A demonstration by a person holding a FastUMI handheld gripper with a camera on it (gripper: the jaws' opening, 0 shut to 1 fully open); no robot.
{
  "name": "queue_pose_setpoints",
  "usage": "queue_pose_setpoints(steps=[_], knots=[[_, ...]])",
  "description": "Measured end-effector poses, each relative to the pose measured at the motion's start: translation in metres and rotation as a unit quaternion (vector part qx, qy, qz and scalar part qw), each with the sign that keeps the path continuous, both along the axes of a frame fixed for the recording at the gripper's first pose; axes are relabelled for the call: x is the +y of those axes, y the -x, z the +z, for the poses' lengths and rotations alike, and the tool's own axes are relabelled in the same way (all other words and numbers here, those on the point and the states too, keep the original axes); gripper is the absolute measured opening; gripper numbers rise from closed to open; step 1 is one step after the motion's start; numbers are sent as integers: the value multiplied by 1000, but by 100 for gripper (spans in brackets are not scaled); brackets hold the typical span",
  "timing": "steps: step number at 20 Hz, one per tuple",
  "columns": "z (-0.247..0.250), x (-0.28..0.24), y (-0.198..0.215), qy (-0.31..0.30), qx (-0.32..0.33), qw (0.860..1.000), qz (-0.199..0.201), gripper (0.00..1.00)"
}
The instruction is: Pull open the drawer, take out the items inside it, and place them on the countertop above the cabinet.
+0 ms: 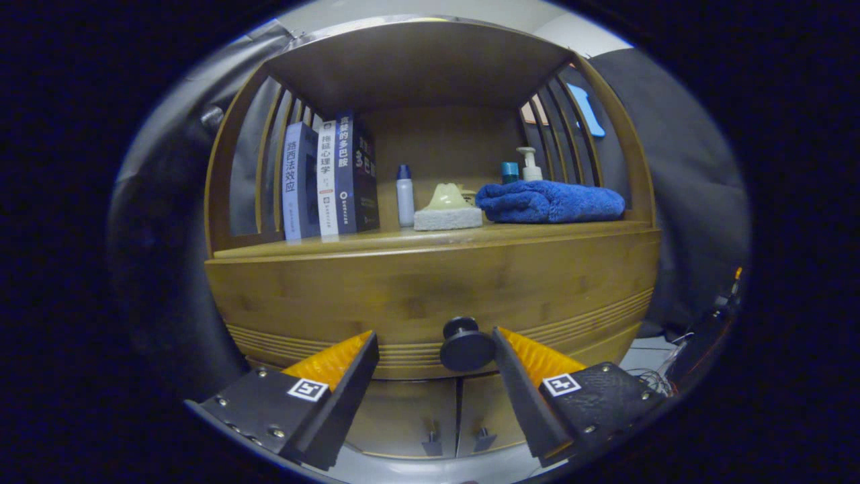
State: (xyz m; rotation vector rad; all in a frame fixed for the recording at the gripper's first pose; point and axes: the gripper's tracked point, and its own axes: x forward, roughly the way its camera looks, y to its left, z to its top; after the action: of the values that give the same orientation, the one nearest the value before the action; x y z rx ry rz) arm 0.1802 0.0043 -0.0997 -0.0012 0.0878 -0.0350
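Jaws stand apart, gripping nothing: your gripper [435, 349] holds its two ribbed, wedge-shaped fingers [336, 359] wide, and the round dark knob [465, 346] sits between them, nearer the finger at 3 o'clock and apart from both. That knob is the relation to mind: it lies dead ahead at 12 o'clock, its short stem pointing straight back at you, so you need to centre on it before closing.

It stands on the drawer front [430, 302], a broad, smooth bamboo panel with fine grooves along its lower edge, running from 9 to 3 o'clock. The drawer looks shut, its contents hidden.

Beyond it at 12 o'clock lies the tabletop [571, 230], a flat wooden ledge carrying upright books [329, 178], a slim bottle [405, 195], a pale rough sponge block [448, 218] and a folded blue plush towel [551, 202]. Whether any of these came from the drawer, you cannot tell.

Below the fingers, two small cabinet doors [430, 417] meet.
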Motion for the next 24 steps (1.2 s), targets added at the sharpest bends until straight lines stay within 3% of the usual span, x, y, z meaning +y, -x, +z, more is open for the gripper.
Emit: queue_pose_setpoints(steps=[9, 19, 24], knots=[[47, -11, 115, 29, 8, 1000, -5, 100], [194, -34, 200, 27, -45, 999, -11, 100], [234, -40, 229, 1, -48, 999, -1, 100]])
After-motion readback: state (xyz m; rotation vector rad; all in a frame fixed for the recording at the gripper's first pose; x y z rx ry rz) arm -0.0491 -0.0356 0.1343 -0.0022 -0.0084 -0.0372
